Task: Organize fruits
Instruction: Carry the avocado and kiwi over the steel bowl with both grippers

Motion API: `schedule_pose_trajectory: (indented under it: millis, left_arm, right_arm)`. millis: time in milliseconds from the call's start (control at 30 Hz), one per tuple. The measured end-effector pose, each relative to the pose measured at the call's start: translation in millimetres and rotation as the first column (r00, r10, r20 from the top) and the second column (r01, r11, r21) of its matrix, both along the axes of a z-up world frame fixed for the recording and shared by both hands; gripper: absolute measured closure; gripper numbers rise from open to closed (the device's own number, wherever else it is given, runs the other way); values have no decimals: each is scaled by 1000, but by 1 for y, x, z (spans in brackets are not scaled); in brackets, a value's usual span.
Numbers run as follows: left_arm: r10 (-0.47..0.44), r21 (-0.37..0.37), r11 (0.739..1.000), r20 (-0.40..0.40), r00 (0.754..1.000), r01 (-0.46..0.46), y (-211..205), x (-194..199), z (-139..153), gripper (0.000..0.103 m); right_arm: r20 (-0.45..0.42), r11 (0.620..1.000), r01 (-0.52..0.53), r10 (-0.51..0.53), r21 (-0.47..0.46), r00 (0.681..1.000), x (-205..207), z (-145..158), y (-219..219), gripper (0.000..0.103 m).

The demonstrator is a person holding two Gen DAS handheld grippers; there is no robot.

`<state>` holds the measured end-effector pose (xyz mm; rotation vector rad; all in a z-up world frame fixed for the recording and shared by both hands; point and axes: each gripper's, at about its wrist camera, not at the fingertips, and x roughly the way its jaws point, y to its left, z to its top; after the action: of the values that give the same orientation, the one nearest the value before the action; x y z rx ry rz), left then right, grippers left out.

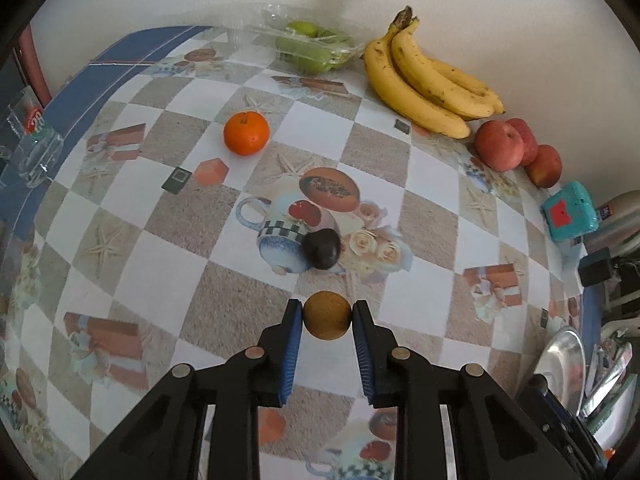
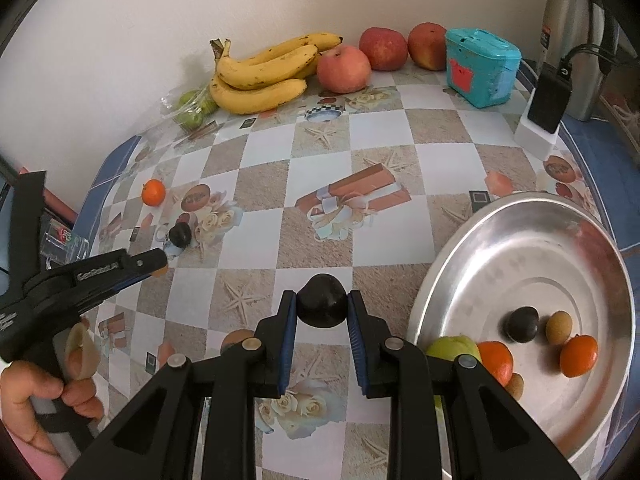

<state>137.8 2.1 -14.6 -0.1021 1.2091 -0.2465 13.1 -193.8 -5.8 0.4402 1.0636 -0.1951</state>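
My left gripper (image 1: 327, 314) is shut on a small brown round fruit (image 1: 327, 316), held just above the tablecloth; from the right wrist view this gripper (image 2: 160, 266) shows at the left in a hand (image 2: 44, 392). My right gripper (image 2: 322, 300) is shut on a dark plum (image 2: 322, 300), left of the steel plate (image 2: 480, 240). The plate holds another dark plum (image 2: 521, 323), a brown fruit (image 2: 559, 326), two oranges (image 2: 578, 355), and a green fruit (image 2: 452, 347). On the cloth lie a loose dark plum (image 1: 321, 249) and an orange (image 1: 245, 133).
Bananas (image 1: 424, 80), red apples (image 1: 500, 146) and a clear pack of green fruit (image 1: 312, 46) line the wall. A teal box (image 2: 482, 66), a black device on a white stand (image 2: 546, 100) and a steel flask (image 2: 572, 20) stand at the right. A clear container (image 1: 32, 144) sits at the left edge.
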Motion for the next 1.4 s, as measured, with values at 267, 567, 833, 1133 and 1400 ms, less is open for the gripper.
schedule_pose_trajectory:
  millis: [267,567,833,1133,1400]
  left_arm:
    - [-41,-43,998,46,998,43,-16,-18,26,75]
    - [-130,-67,989,12,991,131,-50,-35,24,75]
    - [-275,-118,954,21,961,276,-100,-61,26,75]
    - [-454,-133,875,109,884,466,-160,-88,23,75]
    - [-540,-121,831,54,840,543,-194,-97,-2,75]
  right_arm:
    - [19,998,50,-50,-30,999,-10,13,-13,77]
    - [13,989,140,-139,-48,990,-25,14,-46,77]
    - [-20,961,268,-270,-65,963,-48,7,-90,77]
    - [-19,944,320,-322,-80,946,-59,-4,-114,77]
    - [-16,932,359,-360,-58,933,-64,-13,-132,77]
